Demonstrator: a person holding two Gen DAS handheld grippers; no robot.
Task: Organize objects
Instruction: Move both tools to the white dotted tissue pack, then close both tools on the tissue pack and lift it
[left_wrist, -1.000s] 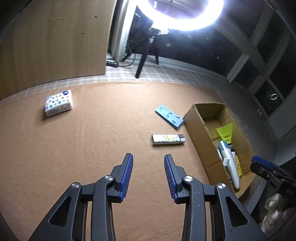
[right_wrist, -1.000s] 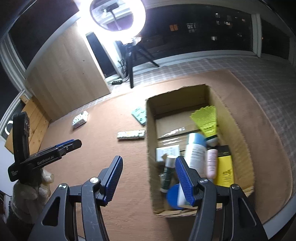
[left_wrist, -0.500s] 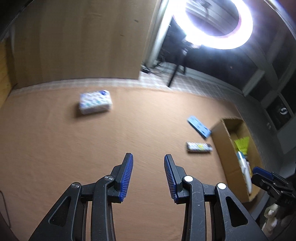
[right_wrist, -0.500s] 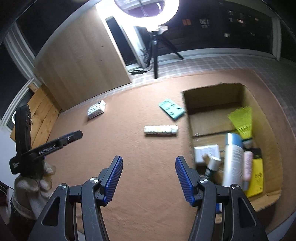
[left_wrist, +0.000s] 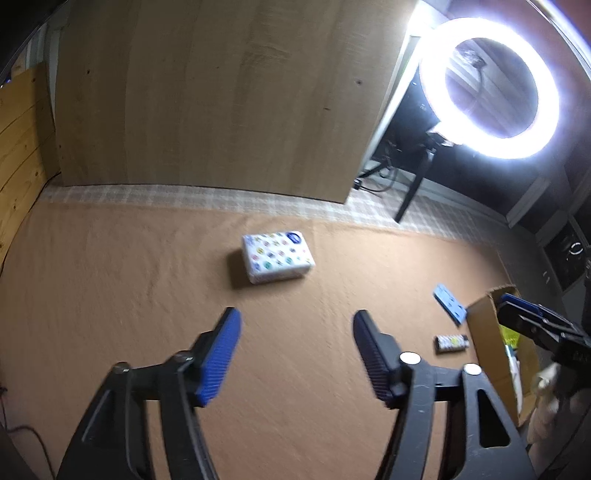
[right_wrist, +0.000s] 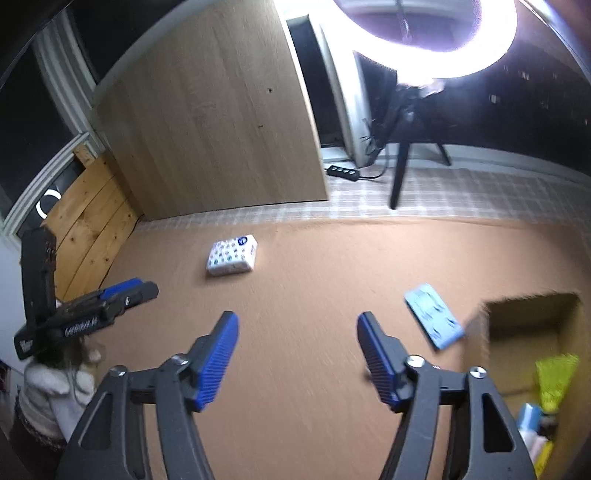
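Observation:
A white tissue pack with coloured dots (left_wrist: 277, 261) lies on the brown cloth, straight ahead of my left gripper (left_wrist: 295, 325), which is open and empty above the cloth. The pack also shows in the right wrist view (right_wrist: 232, 260). My right gripper (right_wrist: 297, 325) is open and empty. A light blue flat pack (right_wrist: 434, 319) lies to its right, beside an open cardboard box (right_wrist: 532, 332) that holds a yellow shuttlecock (right_wrist: 556, 376) and bottles. A small patterned tube (left_wrist: 451, 342) lies by the box (left_wrist: 487, 339) in the left wrist view.
A large wooden board (left_wrist: 221, 96) leans at the back. A ring light on a tripod (left_wrist: 491, 88) stands at the back right with a power strip (right_wrist: 341, 171) near it. Wooden planks (right_wrist: 88, 229) stand at the left. Checked cloth edges the brown cloth.
Both grippers have swung left, away from the box and toward the tissue pack, which now sits nearer the middle of both views. My left gripper has opened wider.

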